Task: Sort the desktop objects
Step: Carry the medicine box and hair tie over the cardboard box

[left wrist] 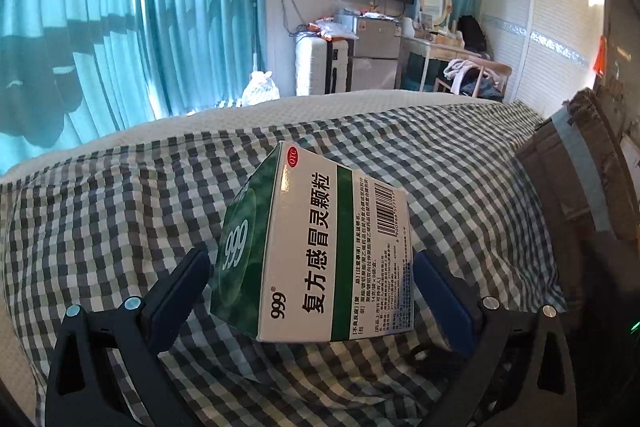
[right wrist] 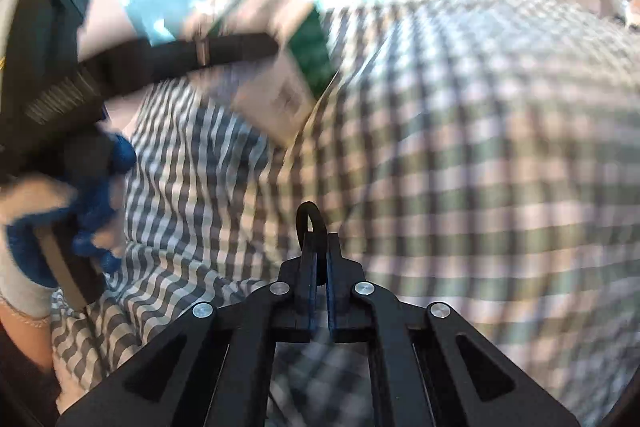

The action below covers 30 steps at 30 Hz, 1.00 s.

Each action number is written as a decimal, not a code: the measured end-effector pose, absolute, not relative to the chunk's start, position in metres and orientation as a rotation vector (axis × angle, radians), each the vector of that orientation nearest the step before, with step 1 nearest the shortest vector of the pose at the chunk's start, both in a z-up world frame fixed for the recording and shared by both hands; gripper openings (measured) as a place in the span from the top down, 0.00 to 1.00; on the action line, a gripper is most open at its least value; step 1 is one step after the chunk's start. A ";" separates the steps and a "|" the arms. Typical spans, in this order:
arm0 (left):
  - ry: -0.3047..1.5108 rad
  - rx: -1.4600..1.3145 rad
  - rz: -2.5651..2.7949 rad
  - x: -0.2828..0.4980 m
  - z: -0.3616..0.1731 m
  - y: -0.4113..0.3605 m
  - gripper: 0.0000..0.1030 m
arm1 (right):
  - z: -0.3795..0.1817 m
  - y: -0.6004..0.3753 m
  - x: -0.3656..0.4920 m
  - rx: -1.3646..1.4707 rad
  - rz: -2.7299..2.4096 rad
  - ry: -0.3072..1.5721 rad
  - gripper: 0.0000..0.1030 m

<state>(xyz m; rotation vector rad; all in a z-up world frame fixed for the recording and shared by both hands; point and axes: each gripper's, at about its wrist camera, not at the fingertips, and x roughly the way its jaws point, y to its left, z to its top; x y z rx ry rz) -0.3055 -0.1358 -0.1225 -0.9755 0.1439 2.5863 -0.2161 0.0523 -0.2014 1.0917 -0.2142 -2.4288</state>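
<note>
Two grips are noted — the box [left wrist: 320,247], tilted above the checked cloth [left wrist: 120,195], is clamped in the left gripper [left wrist: 310,291] by its lower end only and could pivot out; a black loop [right wrist: 310,223] is pinched in the right gripper [right wrist: 320,267].

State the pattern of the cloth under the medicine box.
Grey, dark and white check on the cloth; clearest in the left wrist view.
</note>
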 end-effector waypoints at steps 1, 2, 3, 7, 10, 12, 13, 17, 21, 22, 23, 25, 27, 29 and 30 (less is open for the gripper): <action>0.122 -0.978 2.606 -0.306 -0.122 -0.140 0.00 | -0.195 0.059 -0.212 1.071 -2.451 -0.210 0.97; 0.111 -0.975 2.643 -0.305 -0.118 -0.144 0.00 | -0.185 0.068 -0.206 1.042 -2.471 -0.208 0.97; 0.117 -0.967 2.681 -0.303 -0.113 -0.149 0.00 | -0.177 0.073 -0.202 1.022 -2.480 -0.210 0.97; 0.037 -0.924 2.685 -0.294 -0.098 -0.166 0.00 | -0.133 0.083 -0.189 0.891 -2.532 -0.223 0.97; -0.004 -0.891 2.669 -0.290 -0.094 -0.169 0.00 | -0.103 0.089 -0.173 0.771 -2.573 -0.199 0.97; 0.034 -0.913 2.674 -0.293 -0.098 -0.163 0.00 | -0.096 0.065 -0.171 0.703 -2.599 -0.178 0.97; 0.067 -0.930 2.678 -0.294 -0.101 -0.159 0.00 | -0.095 0.059 -0.168 0.668 -2.610 -0.172 0.97; 0.215 -1.041 2.708 -0.305 -0.125 -0.139 0.00 | -0.073 0.053 -0.156 0.562 -2.625 -0.148 0.97; 0.038 -1.114 2.729 -0.311 -0.137 -0.152 0.22 | -0.061 0.050 -0.153 0.505 -2.635 -0.138 0.97; -0.001 -1.113 2.728 -0.309 -0.136 -0.156 0.22 | -0.058 0.049 -0.151 0.494 -2.643 -0.137 0.97; -0.006 -1.098 2.742 -0.306 -0.133 -0.158 0.22 | -0.056 0.051 -0.149 0.480 -2.648 -0.141 0.97; 0.027 -1.057 2.780 -0.295 -0.127 -0.159 0.22 | -0.050 0.053 -0.142 0.451 -2.654 -0.143 0.97; 0.010 -1.000 2.835 -0.279 -0.118 -0.162 0.22 | -0.040 0.052 -0.135 0.417 -2.668 -0.130 0.97; -0.036 -0.950 2.872 -0.263 -0.105 -0.164 0.22 | -0.033 0.054 -0.129 0.388 -2.667 -0.130 0.97; -0.060 -0.914 2.891 -0.253 -0.097 -0.165 0.22 | -0.028 0.055 -0.125 0.374 -2.662 -0.136 0.97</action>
